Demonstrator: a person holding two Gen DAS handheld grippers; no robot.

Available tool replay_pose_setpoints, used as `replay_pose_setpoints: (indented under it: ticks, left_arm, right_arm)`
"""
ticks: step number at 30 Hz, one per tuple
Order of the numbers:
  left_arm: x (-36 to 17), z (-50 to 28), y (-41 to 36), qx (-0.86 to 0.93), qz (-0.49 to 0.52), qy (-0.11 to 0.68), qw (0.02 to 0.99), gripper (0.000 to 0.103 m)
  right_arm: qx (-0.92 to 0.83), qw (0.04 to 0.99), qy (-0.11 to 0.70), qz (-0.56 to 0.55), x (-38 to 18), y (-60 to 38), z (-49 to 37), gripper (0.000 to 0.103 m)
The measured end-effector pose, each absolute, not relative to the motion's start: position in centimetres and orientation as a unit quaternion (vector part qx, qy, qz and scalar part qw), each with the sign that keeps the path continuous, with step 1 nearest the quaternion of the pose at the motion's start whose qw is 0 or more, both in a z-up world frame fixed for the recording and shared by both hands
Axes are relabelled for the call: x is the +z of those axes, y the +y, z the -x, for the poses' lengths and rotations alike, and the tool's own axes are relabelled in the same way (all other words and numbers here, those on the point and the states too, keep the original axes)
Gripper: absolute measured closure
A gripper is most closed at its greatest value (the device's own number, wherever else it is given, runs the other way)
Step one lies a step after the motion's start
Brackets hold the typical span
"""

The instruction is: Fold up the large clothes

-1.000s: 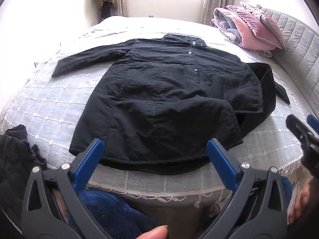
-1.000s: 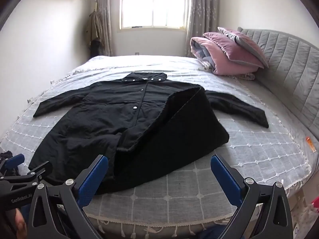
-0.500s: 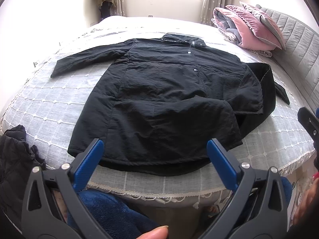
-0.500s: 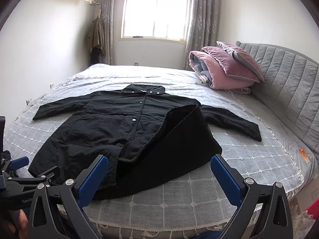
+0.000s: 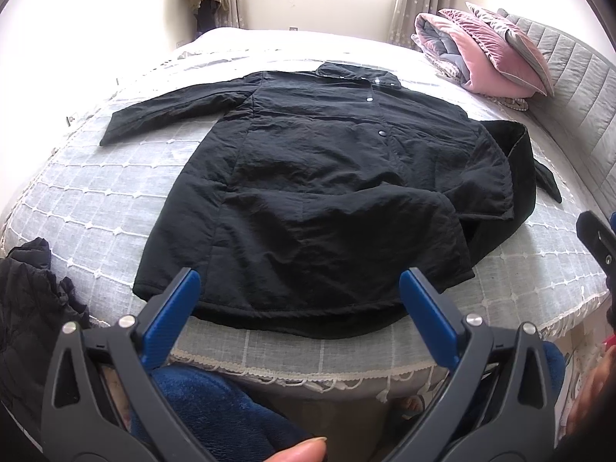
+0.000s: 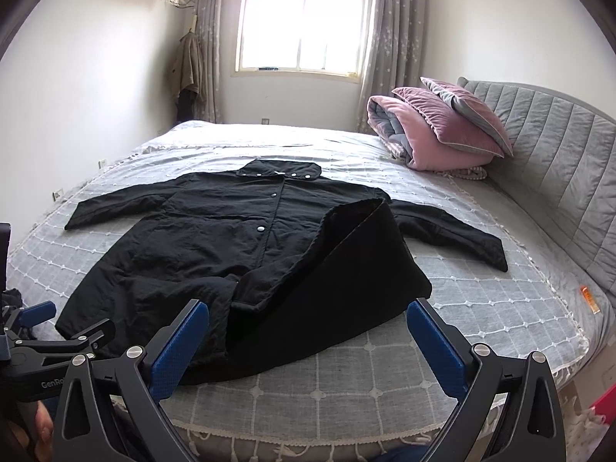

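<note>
A long black coat lies front up on the bed, collar toward the window, both sleeves spread out. It also shows in the right wrist view, where its right front panel is flipped open and shows the dark lining. My left gripper is open and empty, held off the foot of the bed just short of the coat's hem. My right gripper is open and empty, also off the foot edge, near the flipped panel's lower corner.
The bed has a grey quilted cover with a fringed edge. A pink and grey folded duvet with pillows sits by the padded headboard. A dark crumpled garment lies at the left edge. A small orange item lies at the right.
Both grippers have pulled back and tilted up a little, so more of the room shows. The coat has not moved and both stay open.
</note>
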State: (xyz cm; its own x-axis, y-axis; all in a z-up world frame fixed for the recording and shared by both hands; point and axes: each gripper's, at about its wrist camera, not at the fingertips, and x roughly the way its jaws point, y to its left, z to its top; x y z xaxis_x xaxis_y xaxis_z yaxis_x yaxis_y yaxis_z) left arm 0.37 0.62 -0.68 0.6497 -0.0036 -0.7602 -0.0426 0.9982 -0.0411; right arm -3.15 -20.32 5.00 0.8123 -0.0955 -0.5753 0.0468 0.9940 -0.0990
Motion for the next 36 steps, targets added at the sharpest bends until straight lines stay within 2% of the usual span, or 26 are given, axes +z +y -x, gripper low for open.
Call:
replay_pose_setpoints:
  ticks: [6, 9, 17, 23, 27, 31, 36]
  left_arm:
    - [-1.1, -0.6, 1.4, 0.012, 0.037, 0.419, 0.907, 0.0]
    - [-1.5, -0.7, 1.7, 0.01, 0.039, 0.423, 0.905, 0.0]
    - [-2.6, -1.1, 2.7, 0.013, 0.043, 0.433, 0.9, 0.0]
    - [-4.1, -2.3, 6.2, 0.021, 0.058, 0.438, 0.897, 0.0]
    - [-5.4, -3.4, 11.4, 0.055, 0.081, 0.451, 0.887, 0.0]
    - [-6.5, -4.6, 16.2, 0.077, 0.098, 0.474, 0.872, 0.0]
    - [-8.7, -6.2, 17.3, 0.042, 0.119, 0.506, 0.853, 0.004]
  right_arm:
    - [-0.038, 0.952, 0.303, 0.03, 5.0, -20.6, 3.2, 0.0]
    - [-0.04, 0.961, 0.273, 0.021, 5.2, -20.8, 3.6, 0.0]
    - [-0.057, 0.946, 0.316, 0.036, 3.9, -21.3, 2.6, 0.0]
    - [-0.018, 0.957, 0.287, 0.043, 2.1, -22.2, 1.8, 0.0]
    - [-0.05, 0.94, 0.338, -0.006, -0.1, -26.5, -1.9, 0.0]
    - [-0.054, 0.935, 0.341, -0.078, 0.5, -30.8, -6.1, 0.0]
    - [-0.03, 0.928, 0.354, -0.111, 1.8, -32.3, -12.9, 0.0]
